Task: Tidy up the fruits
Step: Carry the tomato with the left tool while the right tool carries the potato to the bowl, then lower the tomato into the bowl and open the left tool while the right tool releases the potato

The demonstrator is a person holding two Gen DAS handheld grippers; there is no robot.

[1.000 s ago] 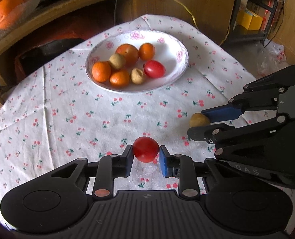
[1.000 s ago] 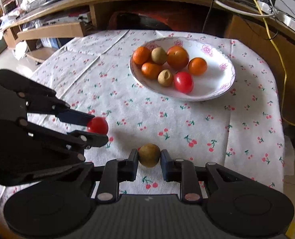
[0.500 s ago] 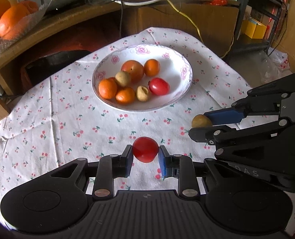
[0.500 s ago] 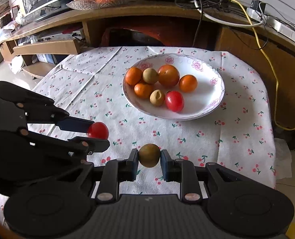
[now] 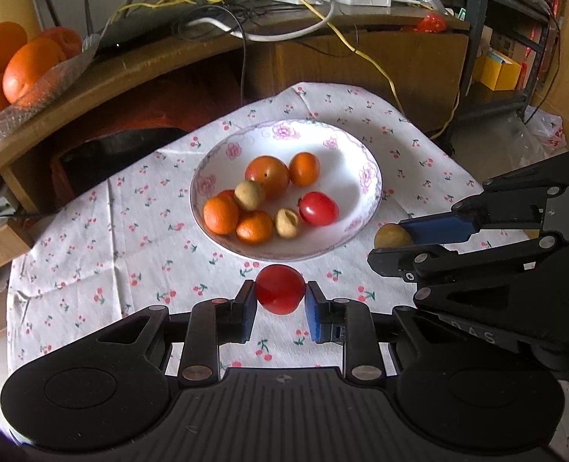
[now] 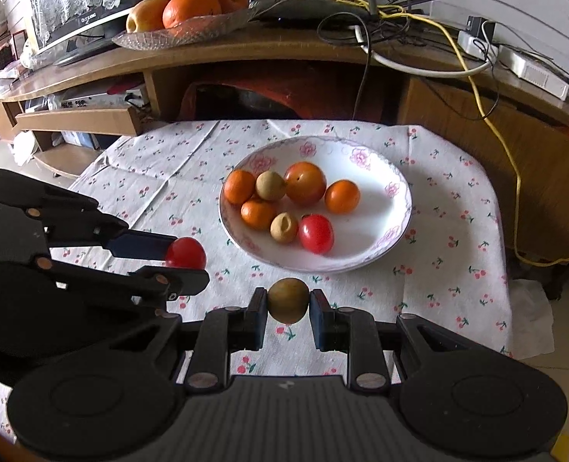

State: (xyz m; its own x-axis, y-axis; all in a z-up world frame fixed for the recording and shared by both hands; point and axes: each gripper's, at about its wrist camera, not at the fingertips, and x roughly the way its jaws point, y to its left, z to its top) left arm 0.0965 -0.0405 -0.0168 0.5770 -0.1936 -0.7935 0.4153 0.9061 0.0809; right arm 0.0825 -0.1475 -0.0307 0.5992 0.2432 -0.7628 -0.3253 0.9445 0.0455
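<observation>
Behind the worktop [image 5: 72, 238] you see a wooden shelf unit [image 6: 246, 50] carrying loose cables and a clear dish of oranges [image 6: 186, 4]. Your worktop is covered by a white cloth printed with small cherries. On it, past both grippers, stands a white floral bowl [image 5: 361, 177] holding four orange fruits, two small tan fruits and one red tomato.

Your left gripper [image 5: 280, 302] points forward and steeply down at the cloth, just short of the bowl's near rim. Its pads are clenched on a red tomato [image 5: 280, 288], which hangs clear of the cloth.

Your right gripper [image 6: 287, 308] takes the same downward pitch, alongside the left one and angled inward toward it. It is clenched on a small brown round fruit [image 6: 287, 300], also held off the cloth near the bowl's near rim.

Each gripper shows in the other's view, side on, fruit at its tips.
</observation>
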